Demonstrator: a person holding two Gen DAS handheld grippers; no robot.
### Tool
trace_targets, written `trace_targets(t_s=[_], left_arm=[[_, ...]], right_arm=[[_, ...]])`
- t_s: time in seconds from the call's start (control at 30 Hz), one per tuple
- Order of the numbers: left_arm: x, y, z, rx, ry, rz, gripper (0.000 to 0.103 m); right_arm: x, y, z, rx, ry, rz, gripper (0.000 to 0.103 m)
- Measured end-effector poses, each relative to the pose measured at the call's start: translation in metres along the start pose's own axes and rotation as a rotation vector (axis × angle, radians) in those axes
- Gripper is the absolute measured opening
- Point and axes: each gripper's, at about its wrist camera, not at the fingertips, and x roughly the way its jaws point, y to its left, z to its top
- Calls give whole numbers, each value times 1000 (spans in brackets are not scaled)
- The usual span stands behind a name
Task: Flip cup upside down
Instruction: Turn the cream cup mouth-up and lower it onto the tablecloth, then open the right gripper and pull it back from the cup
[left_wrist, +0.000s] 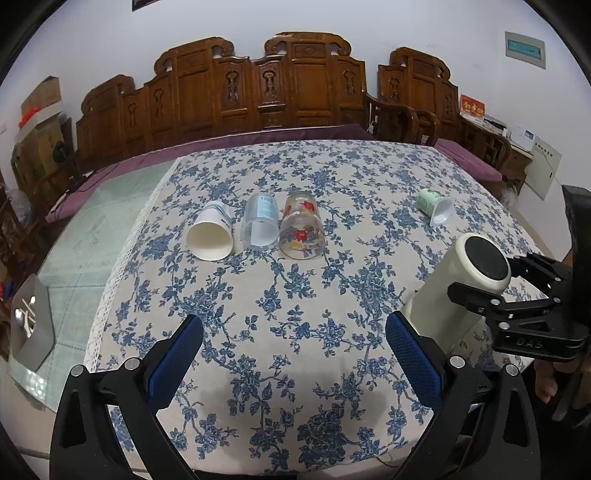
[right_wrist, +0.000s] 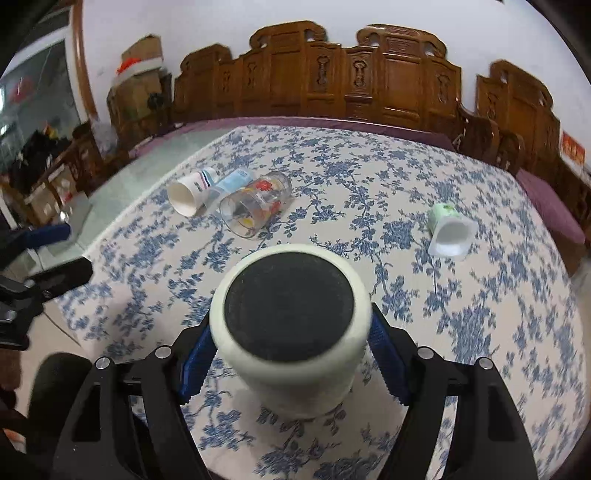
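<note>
**Cream cup pinched in my right tool**

While my left tool (left_wrist: 295, 354) hangs spread over the tabletop (left_wrist: 258, 295), the cream cup (left_wrist: 458, 284) tilts at its right. Right view: my right tool (right_wrist: 291, 354) pinches that cup (right_wrist: 291, 325), dark end facing the camera.

I count five cups on my table: one cream cup (right_wrist: 291, 328) with a dark base, one white paper cup (left_wrist: 211, 234), one clear plastic cup (left_wrist: 260, 225), one flowered glass (left_wrist: 302, 229), one small green-and-white cup (left_wrist: 436, 206). Two grippers (left_wrist: 295, 365) (right_wrist: 291, 354).
</note>
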Motion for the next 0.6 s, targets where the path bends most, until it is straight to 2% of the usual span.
trace_targets(t_s=[0.17, 0.37, 0.47, 0.6], left_arm=[[-6, -12, -2, 10, -5, -2, 95], [-17, -31, -10, 11, -7, 14, 95], [-23, -42, -17, 8, 1, 25, 95], [-45, -53, -27, -23, -30, 17, 95]], right_arm=[[-26, -5, -9, 33, -46, -6, 85], [-56, -13, -23, 67, -82, -31, 99], [-75, -17, -31, 78, -99, -44, 100], [-103, -18, -41, 94, -140, -68, 100]])
